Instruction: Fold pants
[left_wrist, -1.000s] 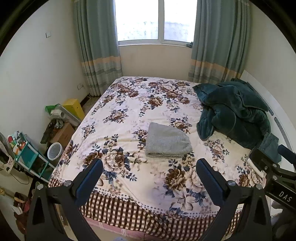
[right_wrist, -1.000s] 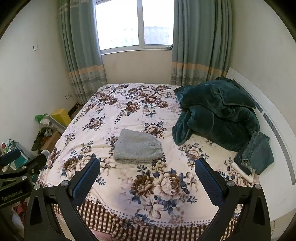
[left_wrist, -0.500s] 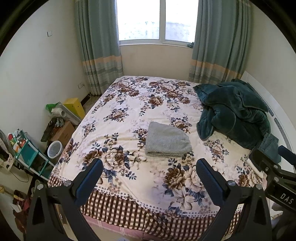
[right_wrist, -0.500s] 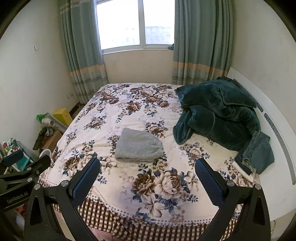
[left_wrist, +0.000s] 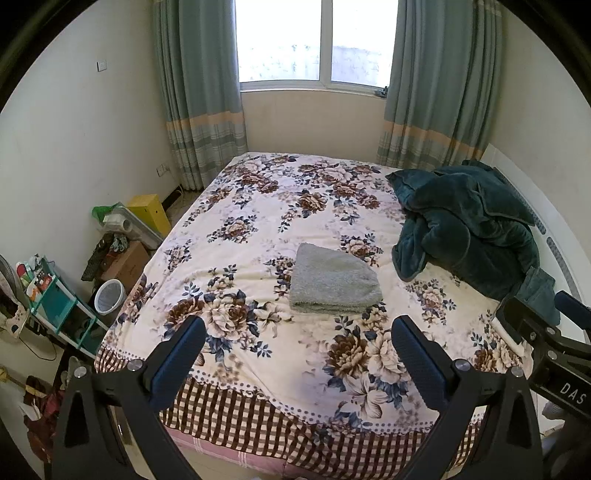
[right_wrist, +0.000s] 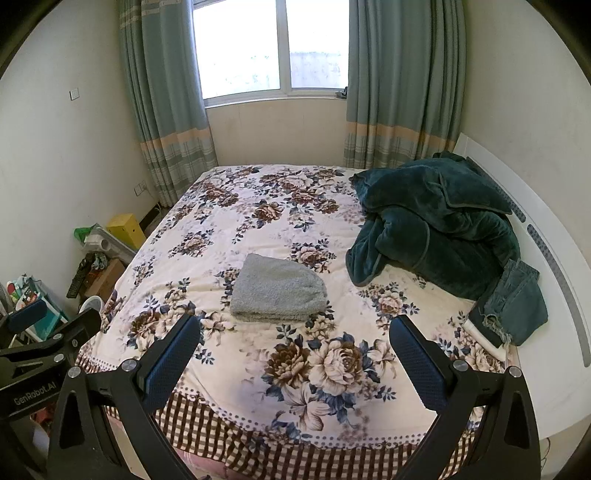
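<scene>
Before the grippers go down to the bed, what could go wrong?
The folded grey garment sits mid-bed; both grippers, left gripper and right gripper, hang open at the near edge, so reaching may drag the floral bedspread. The jeans lie partly under the green blanket, which may snag.

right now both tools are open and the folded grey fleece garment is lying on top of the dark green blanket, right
Not quite. The folded grey fleece garment lies on the floral bedspread, apart from the dark green blanket, as the right wrist view shows. Both the left tool and right tool are open.
</scene>
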